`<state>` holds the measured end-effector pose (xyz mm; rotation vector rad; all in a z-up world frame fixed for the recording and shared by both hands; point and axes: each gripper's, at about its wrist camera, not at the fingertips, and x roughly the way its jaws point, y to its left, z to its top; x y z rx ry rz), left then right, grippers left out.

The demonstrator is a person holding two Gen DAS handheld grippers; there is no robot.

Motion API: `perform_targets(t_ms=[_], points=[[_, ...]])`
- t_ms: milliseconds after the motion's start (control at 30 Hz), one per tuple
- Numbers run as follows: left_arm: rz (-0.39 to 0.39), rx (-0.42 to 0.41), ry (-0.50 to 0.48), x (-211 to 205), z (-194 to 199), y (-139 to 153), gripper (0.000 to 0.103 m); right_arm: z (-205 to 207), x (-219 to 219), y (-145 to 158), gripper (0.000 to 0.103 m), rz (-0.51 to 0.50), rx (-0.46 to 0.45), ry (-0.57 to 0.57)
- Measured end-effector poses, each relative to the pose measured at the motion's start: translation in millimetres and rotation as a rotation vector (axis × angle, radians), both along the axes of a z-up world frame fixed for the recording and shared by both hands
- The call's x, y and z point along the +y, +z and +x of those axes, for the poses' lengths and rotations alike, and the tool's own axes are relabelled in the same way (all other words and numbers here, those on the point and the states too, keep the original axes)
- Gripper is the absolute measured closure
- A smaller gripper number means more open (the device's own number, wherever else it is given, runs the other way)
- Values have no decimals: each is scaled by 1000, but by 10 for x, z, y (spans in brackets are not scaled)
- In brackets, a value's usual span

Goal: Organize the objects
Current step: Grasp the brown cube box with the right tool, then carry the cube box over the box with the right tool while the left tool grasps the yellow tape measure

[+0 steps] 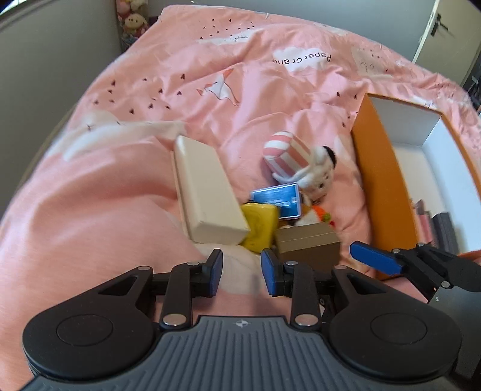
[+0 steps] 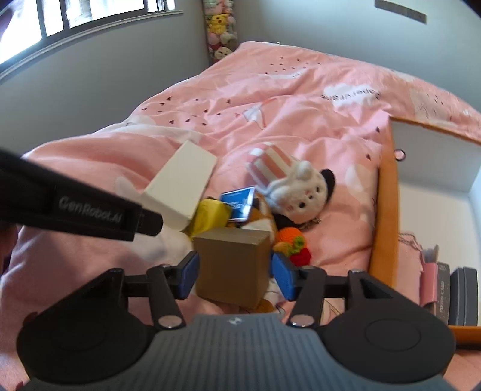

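Observation:
A small pile lies on the pink duvet (image 1: 120, 210): a cream box (image 1: 207, 192), a yellow item (image 1: 258, 224), a blue card (image 1: 278, 200), a white plush with a pink-striped part (image 1: 300, 162) and a brown box (image 2: 233, 264). My right gripper (image 2: 237, 276) is open astride the brown box, its blue pads (image 2: 189, 276) close beside the box's sides. The box rests on the duvet. My left gripper (image 1: 242, 272) stands open over bare duvet just in front of the pile, with nothing between its fingers. A crocheted orange and red toy (image 2: 293, 243) lies right of the brown box.
An open orange box with white inside (image 2: 386, 210) stands at the right, holding pink and grey packets (image 2: 445, 285) in its near corner. The left gripper's black body (image 2: 75, 207) crosses the right wrist view at left. Stuffed toys (image 2: 219, 27) hang in the far corner.

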<state>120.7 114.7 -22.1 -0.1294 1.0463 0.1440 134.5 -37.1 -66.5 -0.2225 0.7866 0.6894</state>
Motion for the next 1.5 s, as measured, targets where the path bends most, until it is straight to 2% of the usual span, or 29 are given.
perform_targets(t_ms=[100,233,333,500,567,633,833,933,1000,1133,1233,1367,1500], points=[[13,2,-9,17,-27,15,67,-30,109,-41,47,-39,-23,-10],[19,1,-21,36,-50,0,68,-21,217,-145,36,-72,-13,-14],[10,3,-19,68,-51,-18,68,-16,281,-205,33,-96,-22,-26],[2,0,-23,94,-44,-35,68,15,299,-257,35,-127,-25,-61],[18,-2,-46,69,-39,-44,68,39,213,-222,36,-107,-5,-76],[43,-7,-89,8,-18,-62,68,50,128,-166,43,-86,8,-74],[58,11,-219,-145,130,-84,68,163,-127,0,43,-30,51,-63],[99,28,-294,-216,216,-40,67,248,-361,172,43,24,73,-73],[121,42,-349,-262,282,-4,59,289,-533,326,43,65,85,-61],[116,90,-466,-295,500,18,46,369,-880,640,43,119,61,-65],[181,118,-575,-343,675,-52,41,448,-1144,817,43,132,33,-97],[252,185,-721,-367,895,-289,37,540,-1492,945,43,105,0,-166],[253,303,-790,-353,1067,-543,37,639,-1746,953,43,56,9,-183]])
